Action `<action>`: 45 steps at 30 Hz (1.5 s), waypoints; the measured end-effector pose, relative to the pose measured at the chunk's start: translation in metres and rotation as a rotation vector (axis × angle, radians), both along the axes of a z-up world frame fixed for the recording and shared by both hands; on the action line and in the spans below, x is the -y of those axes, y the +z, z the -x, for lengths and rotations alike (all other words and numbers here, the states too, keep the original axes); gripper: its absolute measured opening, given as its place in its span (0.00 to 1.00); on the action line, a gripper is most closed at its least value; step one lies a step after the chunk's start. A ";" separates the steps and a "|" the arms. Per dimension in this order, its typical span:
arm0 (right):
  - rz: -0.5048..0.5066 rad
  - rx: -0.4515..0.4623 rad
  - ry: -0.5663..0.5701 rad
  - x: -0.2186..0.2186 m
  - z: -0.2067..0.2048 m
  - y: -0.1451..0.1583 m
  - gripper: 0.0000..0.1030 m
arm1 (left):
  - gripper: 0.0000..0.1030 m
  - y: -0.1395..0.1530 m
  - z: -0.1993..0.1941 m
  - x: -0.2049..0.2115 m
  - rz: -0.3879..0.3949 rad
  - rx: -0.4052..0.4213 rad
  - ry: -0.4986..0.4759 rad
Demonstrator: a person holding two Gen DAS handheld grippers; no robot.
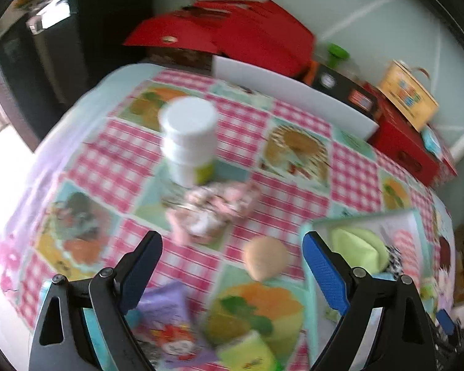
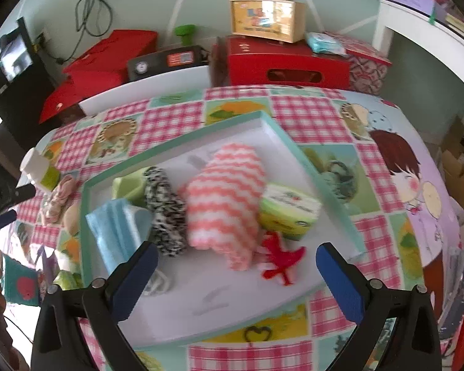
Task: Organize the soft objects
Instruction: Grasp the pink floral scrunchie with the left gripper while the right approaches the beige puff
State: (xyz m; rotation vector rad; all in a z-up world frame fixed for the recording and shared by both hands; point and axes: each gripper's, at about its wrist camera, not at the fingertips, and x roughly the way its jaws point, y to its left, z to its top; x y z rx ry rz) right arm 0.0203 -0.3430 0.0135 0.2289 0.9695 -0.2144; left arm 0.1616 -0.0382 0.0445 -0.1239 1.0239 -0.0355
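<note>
My left gripper [image 1: 232, 247] is open above the checked tablecloth, nothing between its fingers. Just beyond it lie a beige puff [image 1: 264, 261] and a pink floral scrunchie [image 1: 212, 213]; a purple packet [image 1: 167, 324] lies below. My right gripper [image 2: 235, 259] hangs open over the mint-rimmed white tray [image 2: 334, 191]. In the tray lie a pink-and-white wavy cloth [image 2: 225, 198], a black-and-white scrunchie [image 2: 167, 210], a folded blue cloth [image 2: 114, 232], a green tissue pack [image 2: 289, 213], a red-and-white bow [image 2: 278, 259] and a green sponge [image 2: 128, 185].
A white bottle [image 1: 188, 142] with a green label stands on the table behind the floral scrunchie. Red boxes [image 2: 287, 65], a black box [image 2: 167, 61] and a yellow carry case [image 2: 266, 15] line the far edge against the wall. The tray's corner [image 1: 365, 238] sits right of the left gripper.
</note>
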 end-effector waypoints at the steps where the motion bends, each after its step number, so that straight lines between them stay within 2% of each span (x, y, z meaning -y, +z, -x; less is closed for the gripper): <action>1: 0.001 0.001 0.009 -0.004 -0.001 0.000 1.00 | 0.90 0.002 -0.001 -0.006 -0.010 0.006 0.019; 16: -0.005 0.014 0.177 -0.075 -0.019 -0.002 1.00 | 0.90 0.012 -0.003 -0.070 -0.059 0.035 0.184; 29: -0.060 0.026 0.308 -0.134 -0.044 -0.014 1.00 | 0.90 0.013 -0.002 -0.105 -0.089 0.023 0.251; 34: -0.057 0.049 0.354 -0.152 -0.056 -0.015 1.00 | 0.90 0.008 -0.007 -0.107 -0.057 0.003 0.234; 42: -0.014 0.083 0.466 -0.186 -0.071 -0.014 1.00 | 0.89 -0.010 -0.024 -0.084 -0.047 -0.053 0.166; 45: -0.022 0.086 0.503 -0.197 -0.078 -0.016 0.96 | 0.89 -0.016 -0.031 -0.074 -0.061 -0.071 0.141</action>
